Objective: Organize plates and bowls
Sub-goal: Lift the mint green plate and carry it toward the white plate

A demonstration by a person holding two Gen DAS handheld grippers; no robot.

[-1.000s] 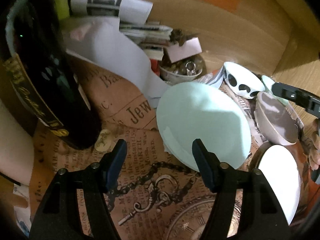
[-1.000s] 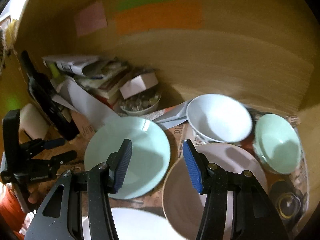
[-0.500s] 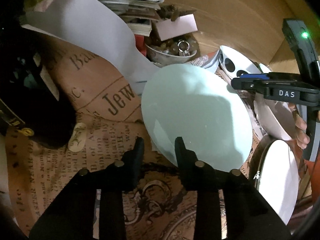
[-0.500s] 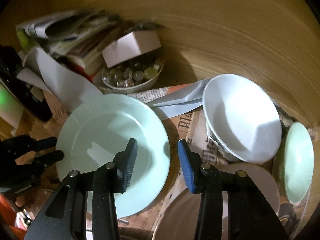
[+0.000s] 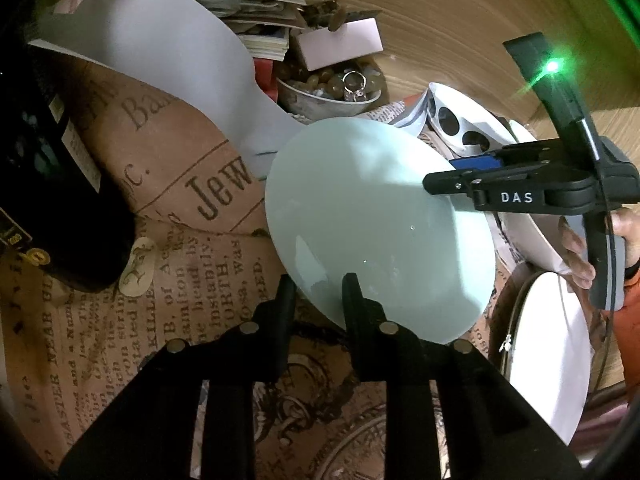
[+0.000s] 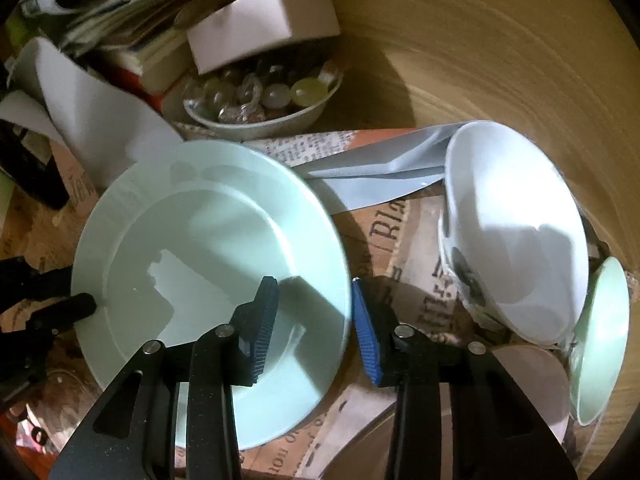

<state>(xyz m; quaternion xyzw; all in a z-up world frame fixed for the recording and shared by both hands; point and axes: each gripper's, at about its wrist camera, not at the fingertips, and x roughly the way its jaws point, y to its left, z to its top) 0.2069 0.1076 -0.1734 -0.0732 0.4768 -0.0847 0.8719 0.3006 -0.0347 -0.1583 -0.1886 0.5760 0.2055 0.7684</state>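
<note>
left gripper (image 5: 318, 294) clamped on round pale-green ceramic plate (image 5: 376, 224) rim | right gripper (image 6: 314, 312) closing, straddling opposite rim, not gripping | risk: one-sided pinch lets plate slip

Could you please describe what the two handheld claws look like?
Both are black plastic two-finger tools with silver pivot screws. The right claw has ribbed blue pads, white "DAS" lettering, a green light and a grey handle; an orange sleeve shows behind it. The left claw has dark fingers.

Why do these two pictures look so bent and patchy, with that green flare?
Both views are fisheye: the wooden wall curves. Left wrist view: a green lamp flares at upper right, corners fall dark. Right wrist view: the far clutter is blurred, and window-like glare sits on the pale green plate.
</note>
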